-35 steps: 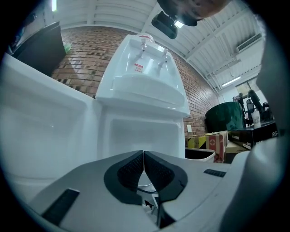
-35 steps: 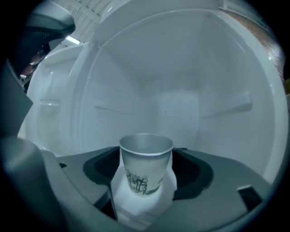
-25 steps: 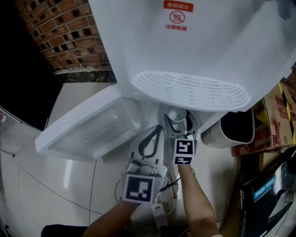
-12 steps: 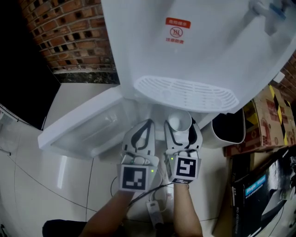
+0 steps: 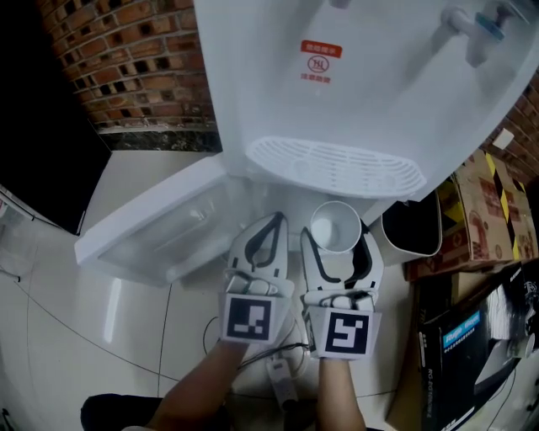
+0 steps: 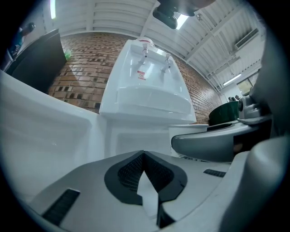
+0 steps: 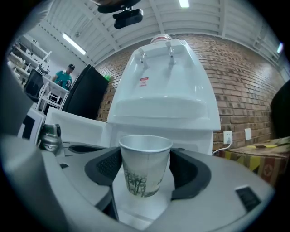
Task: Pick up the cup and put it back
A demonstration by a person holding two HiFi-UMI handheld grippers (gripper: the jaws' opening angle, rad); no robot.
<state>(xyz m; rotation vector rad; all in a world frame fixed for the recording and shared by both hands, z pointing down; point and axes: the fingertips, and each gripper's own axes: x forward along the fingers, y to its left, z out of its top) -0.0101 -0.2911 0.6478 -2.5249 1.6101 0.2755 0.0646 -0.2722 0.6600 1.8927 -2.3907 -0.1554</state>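
A white paper cup point(image 5: 335, 227) with a grey tree print stands upright between the pads of my right gripper point(image 5: 338, 242), which is shut on it. It hangs in the air just in front of the water dispenser's drip tray point(image 5: 337, 166). From the right gripper view the cup point(image 7: 144, 165) fills the gap between the two dark pads point(image 7: 103, 168), its mouth facing up. My left gripper point(image 5: 271, 220) hovers alongside on the left, jaws meeting at the tips with nothing between them; in the left gripper view this left gripper point(image 6: 144, 156) points at the open cabinet under the dispenser.
The white water dispenser point(image 5: 362, 76) rises ahead, taps point(image 5: 472, 25) at top right. Its lower cabinet door point(image 5: 160, 231) swings open to the left. A dark-lined bin point(image 5: 413, 227) and cardboard boxes point(image 5: 497, 202) stand right. Brick wall point(image 5: 126, 59) behind. A cable and plug point(image 5: 282, 383) lie below.
My right gripper has lifted the cup up and out from under the drip tray, toward the camera. The left gripper has hardly moved.
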